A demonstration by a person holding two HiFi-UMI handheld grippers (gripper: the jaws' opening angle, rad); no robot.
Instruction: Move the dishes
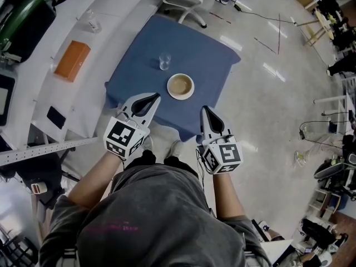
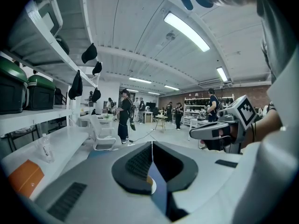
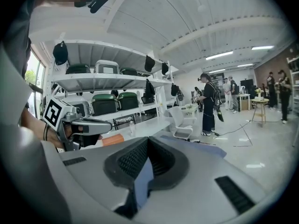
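Hovering abreast: left gripper [image 1: 154,98], right gripper [image 1: 205,110]

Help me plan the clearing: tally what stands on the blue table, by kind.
Clear glass: 1
Bowl: 1
Total on the blue table: 2
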